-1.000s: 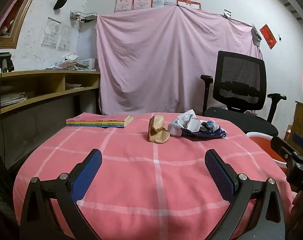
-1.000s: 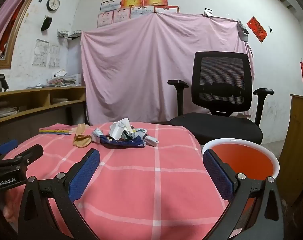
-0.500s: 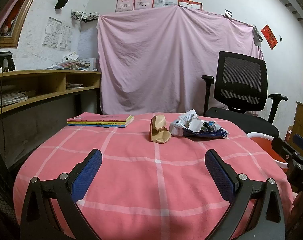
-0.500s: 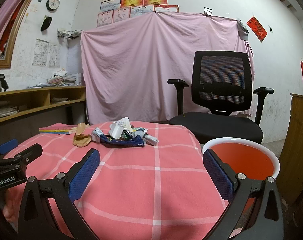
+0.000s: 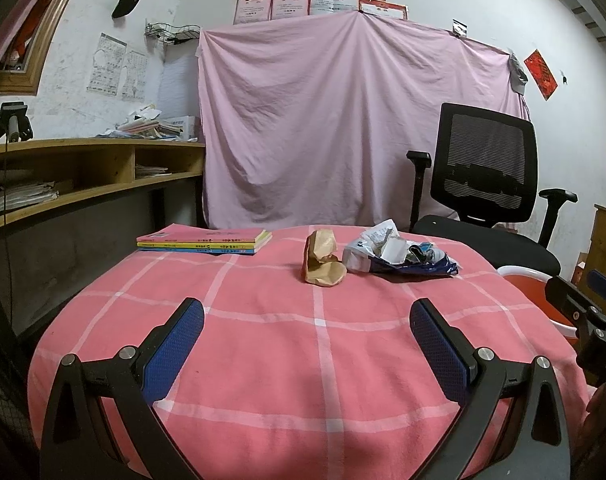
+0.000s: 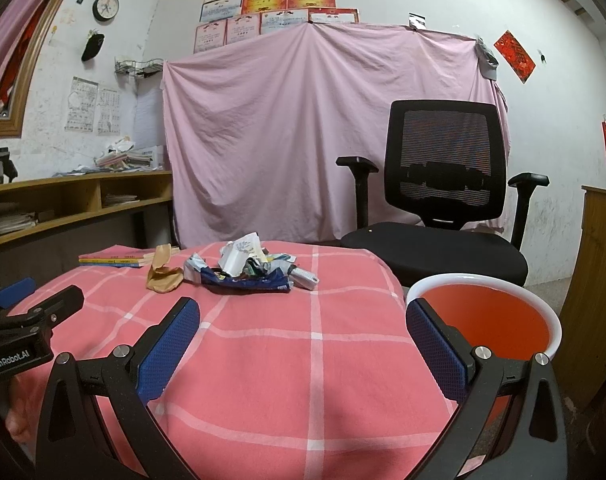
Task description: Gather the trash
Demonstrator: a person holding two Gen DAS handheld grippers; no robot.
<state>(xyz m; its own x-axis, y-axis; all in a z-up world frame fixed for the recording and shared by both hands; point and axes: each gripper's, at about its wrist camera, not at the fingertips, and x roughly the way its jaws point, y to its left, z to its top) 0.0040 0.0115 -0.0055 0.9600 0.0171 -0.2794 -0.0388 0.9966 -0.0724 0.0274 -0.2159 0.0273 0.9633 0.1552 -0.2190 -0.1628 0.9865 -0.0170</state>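
Observation:
A crumpled brown paper bag (image 5: 322, 260) (image 6: 162, 270) stands on the far part of the pink checked tablecloth (image 5: 323, 336). Right of it lies a heap of wrappers (image 5: 399, 254) (image 6: 247, 268), white paper on dark blue foil. An orange bin with a white rim (image 6: 487, 312) (image 5: 531, 284) stands beside the table's right edge. My left gripper (image 5: 307, 348) hangs open over the near cloth, well short of the trash. My right gripper (image 6: 303, 344) is open too, its right finger in front of the bin. Both hold nothing.
A stack of thin books (image 5: 205, 242) lies at the table's far left. A black office chair (image 6: 439, 200) stands behind the table and bin. Wooden shelves (image 5: 75, 184) run along the left wall. A wooden cabinet (image 6: 599, 272) stands at the right.
Both views have shifted only slightly; the grippers stay open and the trash has not moved.

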